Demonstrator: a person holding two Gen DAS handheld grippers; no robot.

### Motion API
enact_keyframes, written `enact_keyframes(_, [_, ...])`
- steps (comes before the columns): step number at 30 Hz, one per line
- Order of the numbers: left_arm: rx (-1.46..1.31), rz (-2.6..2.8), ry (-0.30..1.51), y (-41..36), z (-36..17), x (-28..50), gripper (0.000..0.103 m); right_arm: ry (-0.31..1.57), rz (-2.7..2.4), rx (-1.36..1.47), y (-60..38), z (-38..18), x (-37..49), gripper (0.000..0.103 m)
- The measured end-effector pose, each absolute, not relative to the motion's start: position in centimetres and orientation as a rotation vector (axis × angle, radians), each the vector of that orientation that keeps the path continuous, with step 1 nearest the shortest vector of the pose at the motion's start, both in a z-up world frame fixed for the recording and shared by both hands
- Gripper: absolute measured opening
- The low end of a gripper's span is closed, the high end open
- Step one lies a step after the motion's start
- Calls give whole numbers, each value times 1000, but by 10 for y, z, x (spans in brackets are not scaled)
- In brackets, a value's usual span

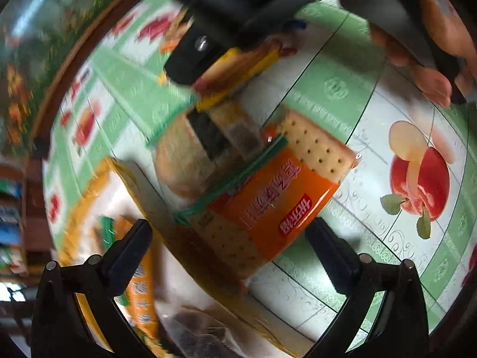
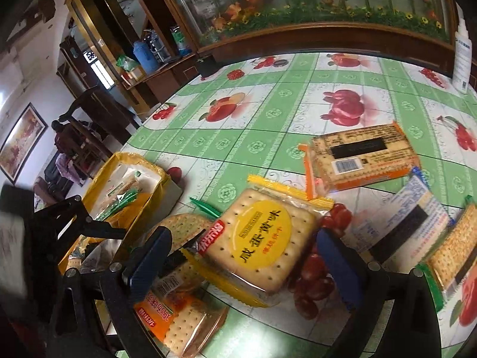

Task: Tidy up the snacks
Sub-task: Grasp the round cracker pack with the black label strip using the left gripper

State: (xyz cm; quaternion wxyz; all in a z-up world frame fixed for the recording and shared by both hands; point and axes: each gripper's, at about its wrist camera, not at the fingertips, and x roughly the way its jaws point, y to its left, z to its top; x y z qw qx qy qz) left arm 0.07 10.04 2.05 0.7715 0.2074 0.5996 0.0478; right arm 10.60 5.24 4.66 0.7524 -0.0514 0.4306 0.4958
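Only the right wrist view shows the right gripper spread around the yellow-labelled cracker pack, while the left gripper gapes, holding nothing, over an orange cracker pack.

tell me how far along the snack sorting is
Done: a few packs already sit in the yellow box. In hand: nothing gripped; the left gripper is open over the orange pack, the right gripper open around the yellow pack. Left: those two and several more packs on the table.
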Motion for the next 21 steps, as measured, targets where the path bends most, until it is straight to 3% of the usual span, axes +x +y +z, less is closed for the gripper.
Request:
enact_keyframes(6, [500,18,1237,77,44,-8,103,929,1073,-55,33,53,115,99])
enact_keyframes(11, [534,-14,1304,71,19,4,103,920,1059,-2,16,58,123,99])
enact_keyframes(21, [348,16,1336,103,15,31,103,929,1058,23,2,59,126,98])
